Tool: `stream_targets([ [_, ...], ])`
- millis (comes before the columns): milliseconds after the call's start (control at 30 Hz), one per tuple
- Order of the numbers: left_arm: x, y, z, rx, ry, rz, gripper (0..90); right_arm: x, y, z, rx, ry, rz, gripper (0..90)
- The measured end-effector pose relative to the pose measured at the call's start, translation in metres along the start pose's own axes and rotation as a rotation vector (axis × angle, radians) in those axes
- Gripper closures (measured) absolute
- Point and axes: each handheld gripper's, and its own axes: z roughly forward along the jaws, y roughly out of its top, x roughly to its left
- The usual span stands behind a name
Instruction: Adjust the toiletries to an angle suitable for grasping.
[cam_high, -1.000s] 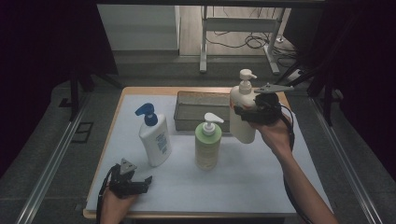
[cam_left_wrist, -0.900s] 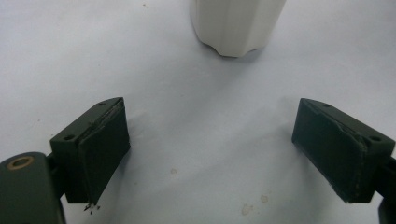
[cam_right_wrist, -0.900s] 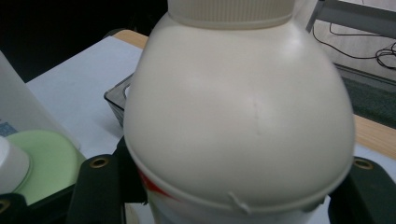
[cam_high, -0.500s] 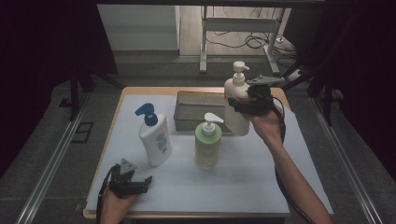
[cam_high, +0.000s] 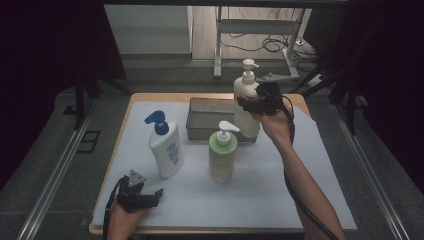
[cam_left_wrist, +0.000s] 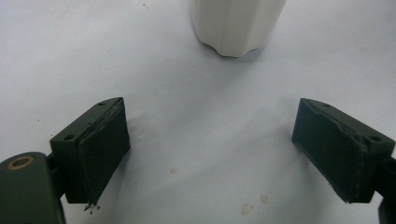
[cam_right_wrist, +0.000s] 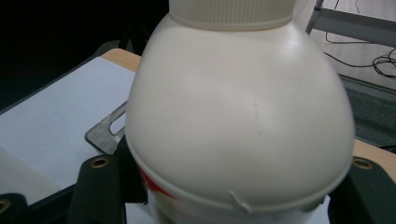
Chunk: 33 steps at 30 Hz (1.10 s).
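Now right gripper (cam_high: 248, 106) clamped on tall white plastic pump bottle (cam_high: 246, 102), bottle upright, lifted over right end of grey rectangular metal tray (cam_high: 202, 120) at table's far side. Left gripper (cam_high: 156, 195) resting near front edge on white table sheet (cam_high: 325, 165), jaws spread, nothing between. Blue-capped white pump bottle (cam_high: 166, 149) and green pump bottle (cam_high: 222, 154) stand before tray.

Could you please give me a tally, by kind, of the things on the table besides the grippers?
Pump bottles: 3 – the cream bottle in the right gripper, the blue-pump white bottle, the green bottle
Grey trays: 1 – the tray
White sheets covering the table: 1 – the sheet
Total: 5
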Motion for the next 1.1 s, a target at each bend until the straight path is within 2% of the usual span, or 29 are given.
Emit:
stream_targets([
  [500,0.000,0.000,0.000,0.000,0.000,0.000,10.7,-0.003,0.009,0.028,-0.011,-0.010,-0.002,37.1],
  [833,0.000,0.000,0.000,0.000,-0.001,0.000,10.7,-0.001,0.010,0.056,-0.014,-0.023,0.000,37.1],
  [1100,0.000,0.000,0.000,0.001,-0.002,0.000,10.7,0.001,0.012,0.072,-0.010,-0.034,0.003,37.1],
])
